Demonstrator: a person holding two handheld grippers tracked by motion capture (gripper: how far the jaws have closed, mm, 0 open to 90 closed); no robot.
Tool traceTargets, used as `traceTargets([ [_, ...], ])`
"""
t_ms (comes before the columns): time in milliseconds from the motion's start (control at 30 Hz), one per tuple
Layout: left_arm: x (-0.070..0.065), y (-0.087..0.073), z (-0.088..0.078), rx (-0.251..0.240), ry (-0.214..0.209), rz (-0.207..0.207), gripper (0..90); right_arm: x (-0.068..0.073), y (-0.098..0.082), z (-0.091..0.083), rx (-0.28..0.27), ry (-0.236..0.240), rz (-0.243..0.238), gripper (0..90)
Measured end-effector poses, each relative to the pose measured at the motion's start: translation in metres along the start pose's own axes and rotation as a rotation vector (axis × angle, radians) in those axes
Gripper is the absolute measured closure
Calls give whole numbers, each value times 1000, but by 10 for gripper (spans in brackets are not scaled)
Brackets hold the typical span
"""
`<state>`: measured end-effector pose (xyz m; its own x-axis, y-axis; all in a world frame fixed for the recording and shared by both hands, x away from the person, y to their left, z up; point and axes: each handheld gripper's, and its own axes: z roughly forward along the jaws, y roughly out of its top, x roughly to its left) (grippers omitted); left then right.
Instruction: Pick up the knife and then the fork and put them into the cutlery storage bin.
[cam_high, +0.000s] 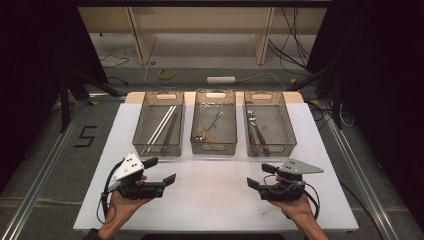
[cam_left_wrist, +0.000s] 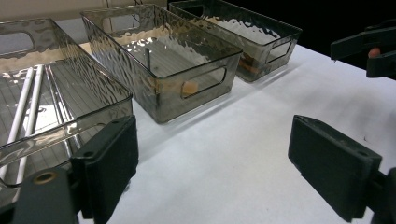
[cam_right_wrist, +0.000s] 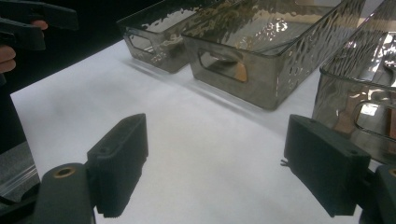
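Three clear, smoke-tinted plastic bins w/ rippled walls and cut-out handles sit in a row at the far side of the white table (cam_high: 220, 185). Left bin (cam_high: 160, 122) holds long, thin white rods lying diagonally; the left gripper view shows them as smooth round sticks on a ribbed floor. Middle bin (cam_high: 215, 120) holds a metal spoon and a light-brown piece, too small to tell what. Right bin (cam_high: 269, 122) holds metal forks w/ dark reddish handles.

Left tongs (cam_high: 163, 171) are released: the two flat, black, blocky jaws stand wide apart w/ nothing between, hovering over bare table just in front of the left bin. Right tongs (cam_high: 258, 177) likewise released, jaws spread and empty, over bare table in front of the right bin, near but not touching it. Each is held in a hand coming in from the near edge; both carry a grey three-cornered plate on top and a dark cable loop.

The two tongs are well apart, jaws pointing inward toward each other. The tabletop is matte and smooth.
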<state>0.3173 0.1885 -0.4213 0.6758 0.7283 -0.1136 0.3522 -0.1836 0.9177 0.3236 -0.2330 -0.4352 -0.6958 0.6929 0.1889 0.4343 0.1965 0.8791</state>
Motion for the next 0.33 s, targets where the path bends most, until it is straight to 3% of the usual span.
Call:
traceTargets([
  [333, 0, 0, 0, 0, 1, -2, 156, 0, 0, 1, 1, -3, -9, 224],
])
